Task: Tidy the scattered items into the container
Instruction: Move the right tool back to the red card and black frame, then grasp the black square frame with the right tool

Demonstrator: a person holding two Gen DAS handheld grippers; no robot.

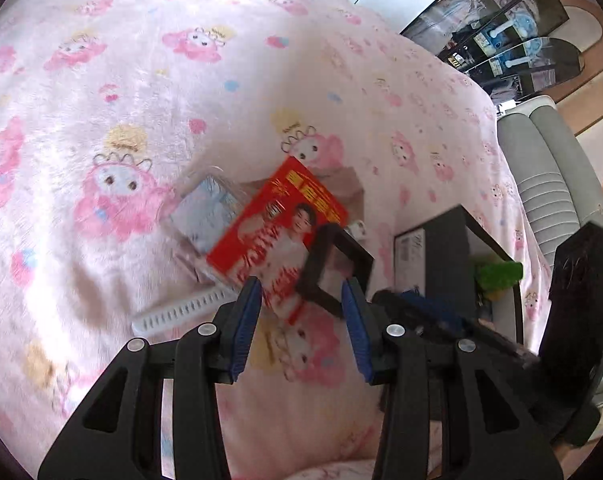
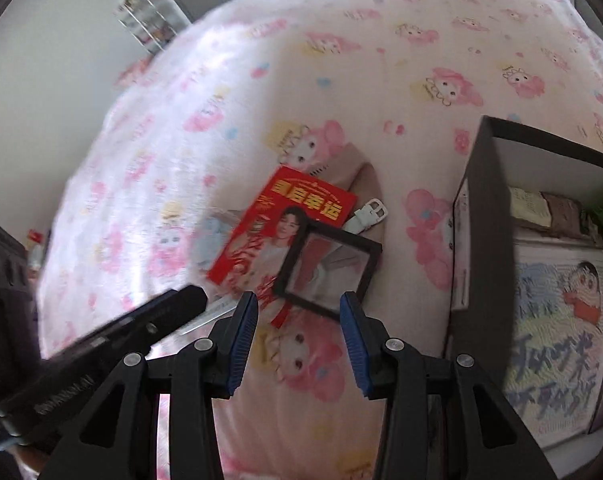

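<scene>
A red printed packet [image 1: 261, 232] [image 2: 285, 224] lies on the pink cartoon blanket with a small black square frame box [image 1: 333, 268] [image 2: 329, 268] on its near corner. A clear plastic packet [image 1: 205, 212] lies at its left. A white strap [image 1: 181, 314] [image 2: 367, 214] shows beside the pile. The black container [image 1: 453, 248] [image 2: 489, 216] stands to the right with printed items inside. My left gripper [image 1: 301, 296] is open and empty just short of the frame box. My right gripper [image 2: 297, 308] is open and empty, also just short of it.
The pink blanket [image 1: 141, 80] [image 2: 381, 60] covers the bed. A grey ribbed cushion [image 1: 549, 184] and dark glass shelves [image 1: 501, 40] lie past the bed's right edge. A green item [image 1: 497, 274] sits in the container. The other gripper's black body [image 2: 101, 344] reaches in at left.
</scene>
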